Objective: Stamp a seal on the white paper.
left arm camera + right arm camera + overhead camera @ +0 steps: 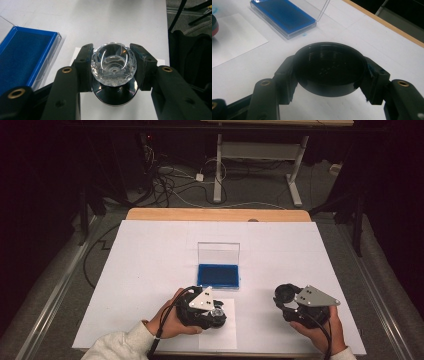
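My left gripper (214,312) (113,71) is shut on a stamp with a clear faceted crystal knob (113,62) (216,311) and a round black base (115,96). It hovers over a white paper sheet (220,332) (150,62) near the table's front edge. A round black cap (329,67) (285,293), hollow side up, sits clamped between the pads of my right gripper (286,296) (329,75) at the front right. A blue ink pad (218,275) (22,55) (284,15) lies in its case mid-table, its clear lid (218,253) (318,8) standing upright.
The white tabletop (150,260) has a wooden far edge (215,214). A person's hands (167,320) hold both grippers from the bottom. Beyond the table, cables (165,185) lie on the floor by a desk frame (260,155).
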Available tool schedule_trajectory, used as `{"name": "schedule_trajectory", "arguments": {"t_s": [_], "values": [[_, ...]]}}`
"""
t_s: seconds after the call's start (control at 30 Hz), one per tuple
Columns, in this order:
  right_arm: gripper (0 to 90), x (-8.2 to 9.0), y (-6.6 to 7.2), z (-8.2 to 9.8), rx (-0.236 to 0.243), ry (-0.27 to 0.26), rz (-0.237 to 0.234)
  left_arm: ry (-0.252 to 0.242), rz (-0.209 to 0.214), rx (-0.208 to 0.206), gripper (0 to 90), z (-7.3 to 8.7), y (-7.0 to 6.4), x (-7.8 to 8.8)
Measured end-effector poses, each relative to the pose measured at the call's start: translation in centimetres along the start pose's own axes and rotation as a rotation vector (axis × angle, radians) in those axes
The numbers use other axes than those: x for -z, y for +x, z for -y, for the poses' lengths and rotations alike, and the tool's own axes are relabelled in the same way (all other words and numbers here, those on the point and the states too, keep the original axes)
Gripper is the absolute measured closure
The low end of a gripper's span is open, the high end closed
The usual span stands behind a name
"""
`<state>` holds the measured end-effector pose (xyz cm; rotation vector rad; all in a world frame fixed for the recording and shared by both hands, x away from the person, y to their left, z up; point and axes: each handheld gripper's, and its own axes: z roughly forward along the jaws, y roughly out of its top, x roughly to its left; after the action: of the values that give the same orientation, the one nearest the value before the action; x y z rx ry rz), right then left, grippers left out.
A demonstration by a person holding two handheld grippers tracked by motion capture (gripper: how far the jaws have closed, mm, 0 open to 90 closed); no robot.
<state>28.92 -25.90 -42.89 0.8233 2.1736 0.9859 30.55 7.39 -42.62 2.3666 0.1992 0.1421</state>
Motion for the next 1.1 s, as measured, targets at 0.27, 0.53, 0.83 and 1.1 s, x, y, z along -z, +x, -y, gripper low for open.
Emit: {"name": "schedule_trajectory", "arguments": {"t_s": [0.27, 0.53, 0.83, 1.1], "values": [[38.2, 0.0, 0.0, 0.0, 0.001, 0.001, -0.001, 0.024, -0.009, -0.014, 55.1, 0.2, -0.1, -0.8], [38.2, 0.0, 0.0, 0.0, 0.006, 0.0, -0.002, 0.033, -0.018, -0.023, 55.1, 0.4, -0.1, -1.2], [38.2, 0.0, 0.1, 0.0, 0.005, 0.002, -0.003, 0.024, -0.008, -0.008, 55.0, 1.0, 0.1, -1.4], [38.2, -0.1, 0.2, 0.0, 0.009, 0.006, -0.002, 0.032, -0.015, -0.016, 55.0, 1.3, -0.1, -1.4]]}}
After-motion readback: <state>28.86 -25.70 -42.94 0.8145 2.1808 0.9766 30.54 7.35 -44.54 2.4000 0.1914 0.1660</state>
